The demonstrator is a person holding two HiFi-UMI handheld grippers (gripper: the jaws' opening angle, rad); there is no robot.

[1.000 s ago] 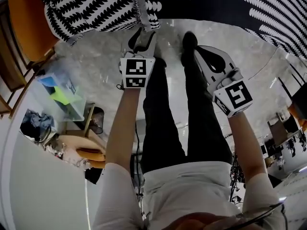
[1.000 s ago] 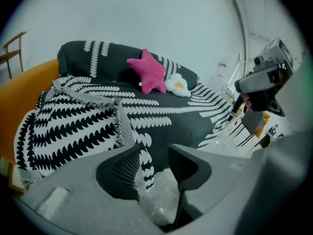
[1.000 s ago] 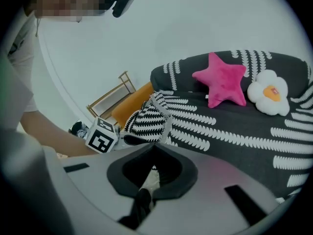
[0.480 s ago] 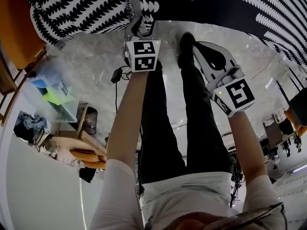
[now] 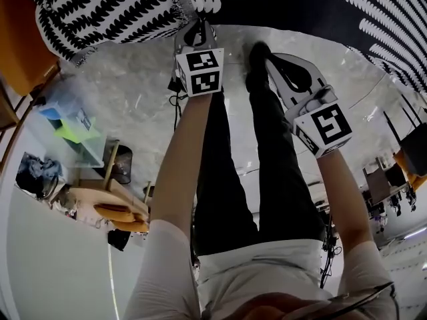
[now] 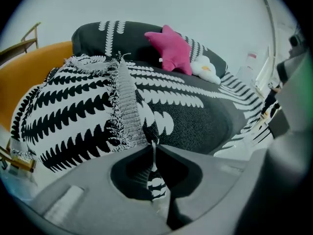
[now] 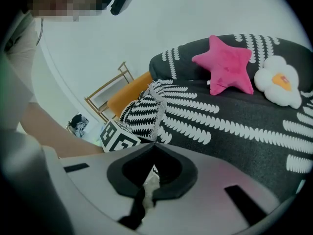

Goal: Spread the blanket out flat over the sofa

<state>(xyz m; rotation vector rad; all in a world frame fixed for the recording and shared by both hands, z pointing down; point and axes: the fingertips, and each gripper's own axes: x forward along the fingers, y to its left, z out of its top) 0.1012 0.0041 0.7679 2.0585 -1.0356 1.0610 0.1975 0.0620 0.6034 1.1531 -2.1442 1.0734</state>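
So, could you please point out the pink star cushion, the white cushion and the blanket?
pink star cushion (image 7: 226, 65), right gripper view, its middle.
white cushion (image 7: 275, 84), right gripper view, its middle.
blanket (image 6: 73, 106), left gripper view, its white fold.

My left gripper (image 5: 193, 33), out at twelve o'clock on a nearly straight forearm (image 5: 183, 152), has just been closing its jaws, and they pinch an edge of the blanket (image 6: 73, 111). My right gripper (image 5: 269, 57) sits at one o'clock, pointing down, its jaw tips together on nothing.
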